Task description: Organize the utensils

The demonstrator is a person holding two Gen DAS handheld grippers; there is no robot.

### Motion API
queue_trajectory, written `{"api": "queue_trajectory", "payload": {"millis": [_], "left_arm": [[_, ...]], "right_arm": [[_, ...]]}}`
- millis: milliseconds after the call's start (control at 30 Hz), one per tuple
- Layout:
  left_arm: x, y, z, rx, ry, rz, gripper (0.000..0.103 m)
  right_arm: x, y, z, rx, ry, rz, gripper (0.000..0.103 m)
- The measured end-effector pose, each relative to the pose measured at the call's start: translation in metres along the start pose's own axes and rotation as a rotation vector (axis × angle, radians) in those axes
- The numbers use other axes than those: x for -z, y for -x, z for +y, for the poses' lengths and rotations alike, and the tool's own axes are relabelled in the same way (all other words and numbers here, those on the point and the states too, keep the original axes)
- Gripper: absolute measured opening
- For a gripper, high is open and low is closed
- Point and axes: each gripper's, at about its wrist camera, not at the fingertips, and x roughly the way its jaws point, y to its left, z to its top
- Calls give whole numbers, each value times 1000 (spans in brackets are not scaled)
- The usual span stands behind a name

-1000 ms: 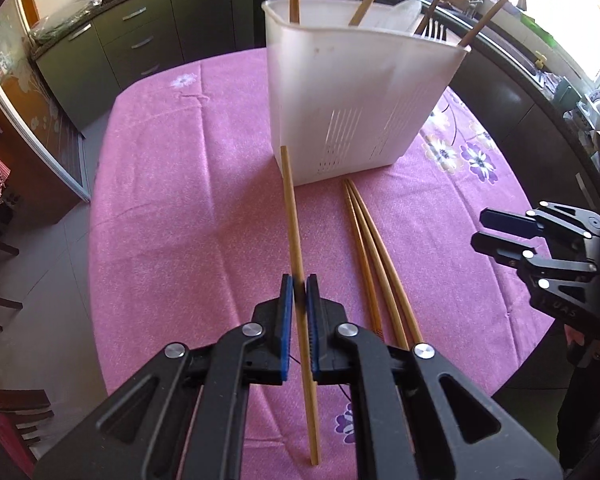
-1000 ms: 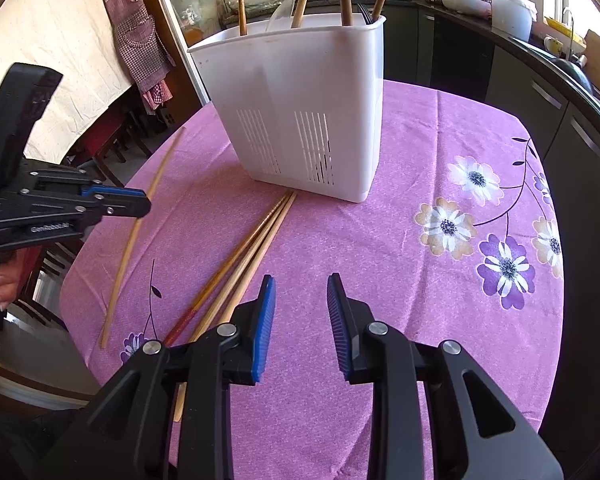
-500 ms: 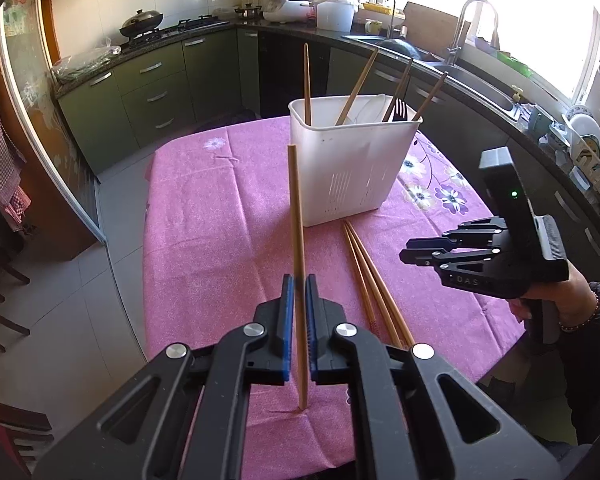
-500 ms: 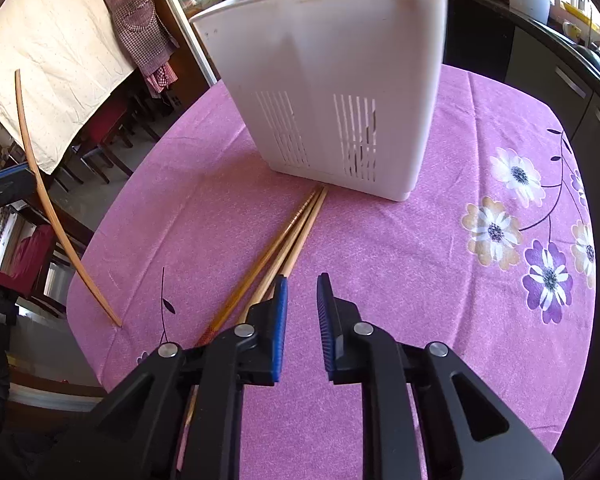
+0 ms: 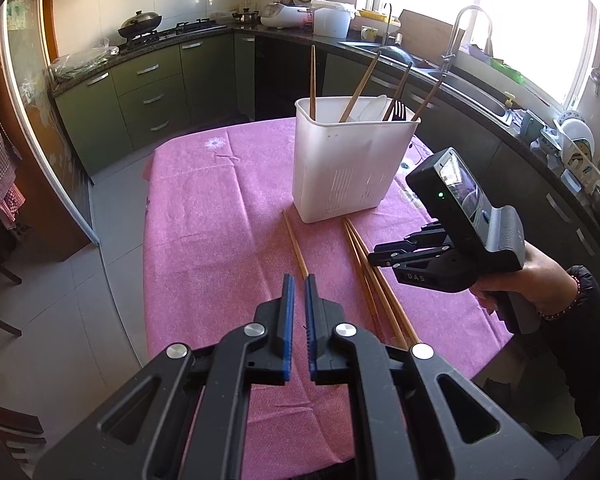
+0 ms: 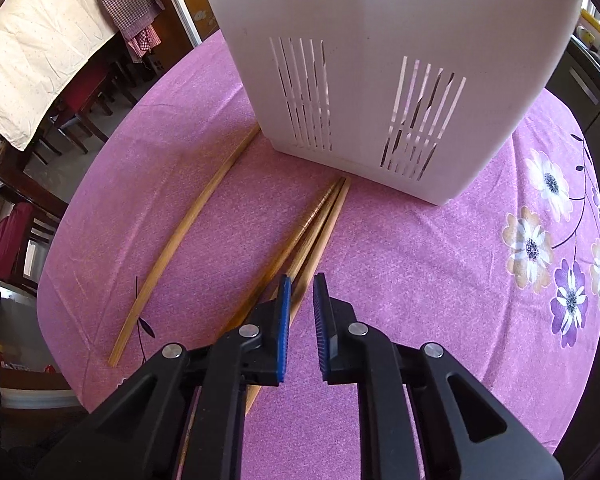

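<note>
A white slotted utensil holder stands on the pink tablecloth with several chopsticks and a fork in it; it also fills the top of the right wrist view. A single wooden chopstick lies flat on the cloth left of the holder, also in the right wrist view. A bundle of three chopsticks lies to its right. My left gripper is slightly open and empty, raised above the single chopstick's near end. My right gripper is narrowly open, low over the bundle.
The round table's edge drops to a tiled floor on the left. Kitchen counters and a sink run behind. Chairs stand beyond the table's far side in the right wrist view.
My left gripper has let go of the single chopstick, which now lies flat on the cloth, and has pulled back and up. My right gripper has moved down and forward over the bundle.
</note>
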Motion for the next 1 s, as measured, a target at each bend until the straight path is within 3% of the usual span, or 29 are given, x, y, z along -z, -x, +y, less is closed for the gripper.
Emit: {"api": "queue_trajectory", "payload": {"millis": [400, 467, 567, 700, 800, 1000], "left_arm": [[6, -38, 7, 39, 42, 97, 6], [7, -46, 8, 33, 42, 122, 9], [3, -62, 12, 28, 57, 164, 23], [-7, -90, 10, 12, 64, 223, 27], [-17, -114, 6, 2, 65, 284, 38], [-36, -161, -4, -30, 70, 384, 41]], "right_arm": [[-8, -14, 17, 49, 32, 67, 13], [-9, -15, 16, 40, 23, 81, 13], [-12, -17, 17, 39, 14, 94, 13], [-18, -19, 20, 42, 31, 97, 13], [-11, -15, 16, 43, 38, 103, 9], [7, 2, -7, 39, -4, 64, 7]]}}
